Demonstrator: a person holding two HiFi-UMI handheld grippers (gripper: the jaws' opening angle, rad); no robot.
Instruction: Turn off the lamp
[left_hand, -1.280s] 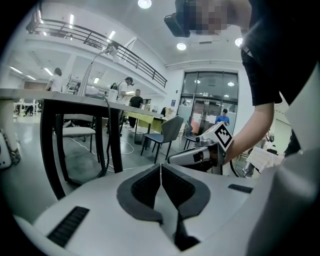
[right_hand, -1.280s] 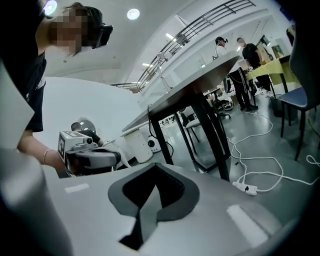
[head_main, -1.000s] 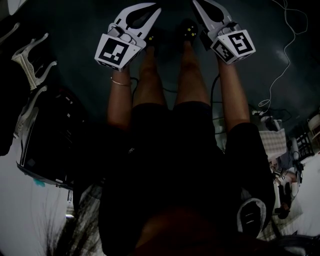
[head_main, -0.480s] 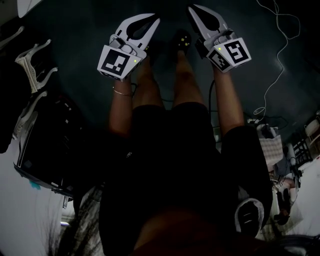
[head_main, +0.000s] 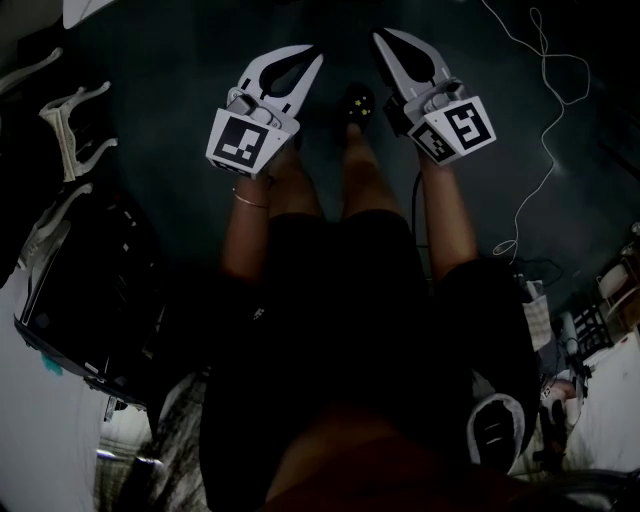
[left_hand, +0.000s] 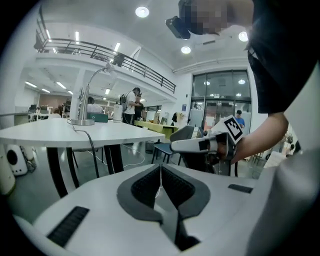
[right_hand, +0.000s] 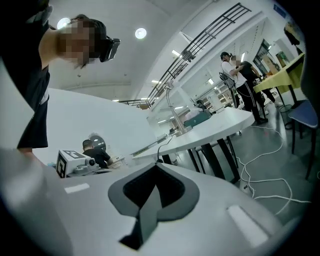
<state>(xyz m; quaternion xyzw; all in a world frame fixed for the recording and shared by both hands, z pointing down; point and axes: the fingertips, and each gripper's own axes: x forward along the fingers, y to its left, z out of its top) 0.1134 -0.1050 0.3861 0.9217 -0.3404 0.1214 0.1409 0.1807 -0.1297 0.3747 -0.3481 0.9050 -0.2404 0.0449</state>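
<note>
Progress: nothing done to the lamp (left_hand: 83, 119) yet, by my reading. It is well apart from both tongs, and neither touches anything. What's left is most of the job: get across to the surface (left_hand: 107, 133), find the switch and press it. No switch can be made out at this range; it could be on the base or the head.

Left tongs (left_hand: 160, 167): jaws together, the ribbed pads meeting in a thin line with nothing between them.
Right tongs (right_hand: 156, 167): fully closed and empty too.
In the head view both are held out in front of the person, above the dark floor (head_main: 150, 170) and either side of the legs.

Where the lamp is: it stands upright on the white surface, back from the near edge. The low angle doesn't show how far back. The right tongs' view shows it on the same surface, again in the distance.

Lamp looks:
- slim metal stem rising from a round, flat, silvery base
- stem bends over at the top into a small head (left_hand: 108, 68) pointing down and sideways
- dark cord (left_hand: 93, 150) runs off the base and over the near edge toward the floor

Lit or not: can't tell. The hall's ceiling lights are bright and the head is too small to judge.
</note>
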